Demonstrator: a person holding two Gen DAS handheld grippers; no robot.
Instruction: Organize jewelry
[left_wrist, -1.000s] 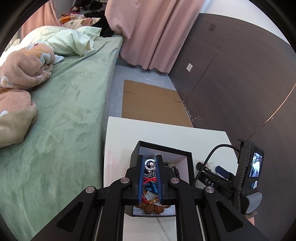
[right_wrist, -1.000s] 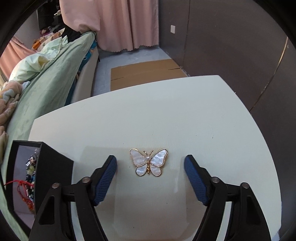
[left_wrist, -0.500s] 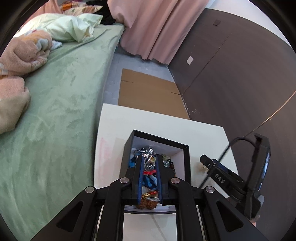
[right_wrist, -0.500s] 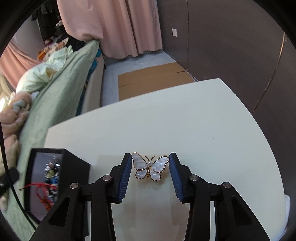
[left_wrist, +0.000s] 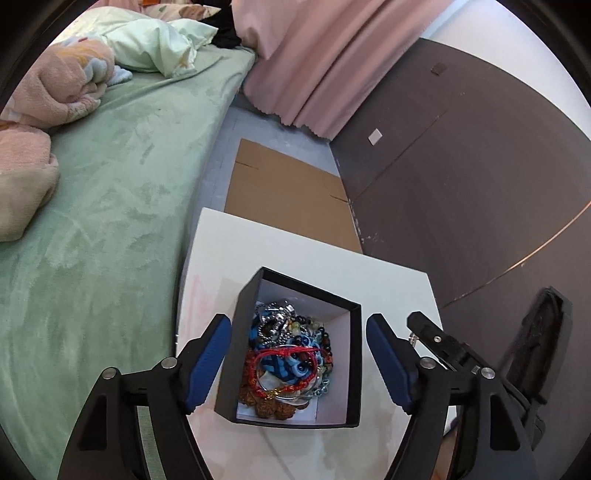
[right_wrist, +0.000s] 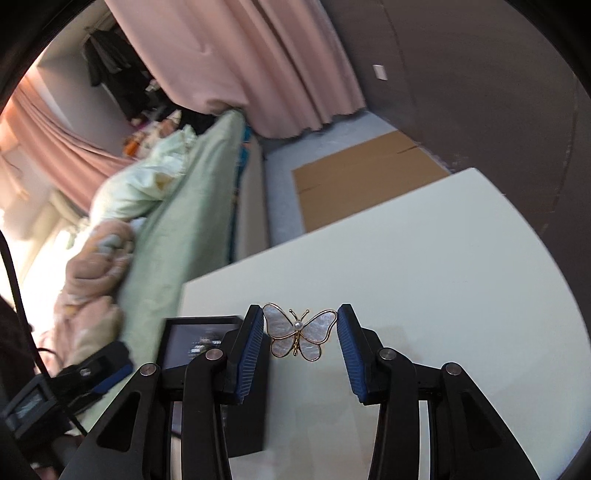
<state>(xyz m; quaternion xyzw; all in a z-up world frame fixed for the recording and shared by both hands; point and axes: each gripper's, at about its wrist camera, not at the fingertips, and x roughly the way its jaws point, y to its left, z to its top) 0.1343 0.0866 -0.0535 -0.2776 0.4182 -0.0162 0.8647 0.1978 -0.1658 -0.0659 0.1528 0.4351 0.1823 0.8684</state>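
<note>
So there's a black box (left_wrist: 295, 354) with a white inside, lid off, sitting on the white counter (left_wrist: 388, 284) near its bed-side edge. It's stuffed with a tangle of jewelry (left_wrist: 291, 354): red cord bracelets, blue beads, a silver chain, dark bead strands, brown seed beads. The butterfly brooch (right_wrist: 300, 331), pearly wings with gold outline and a tiny pearl, is pinched upright by its wingtips in the right hand-held gripper (right_wrist: 300, 341), up off the counter.
</note>
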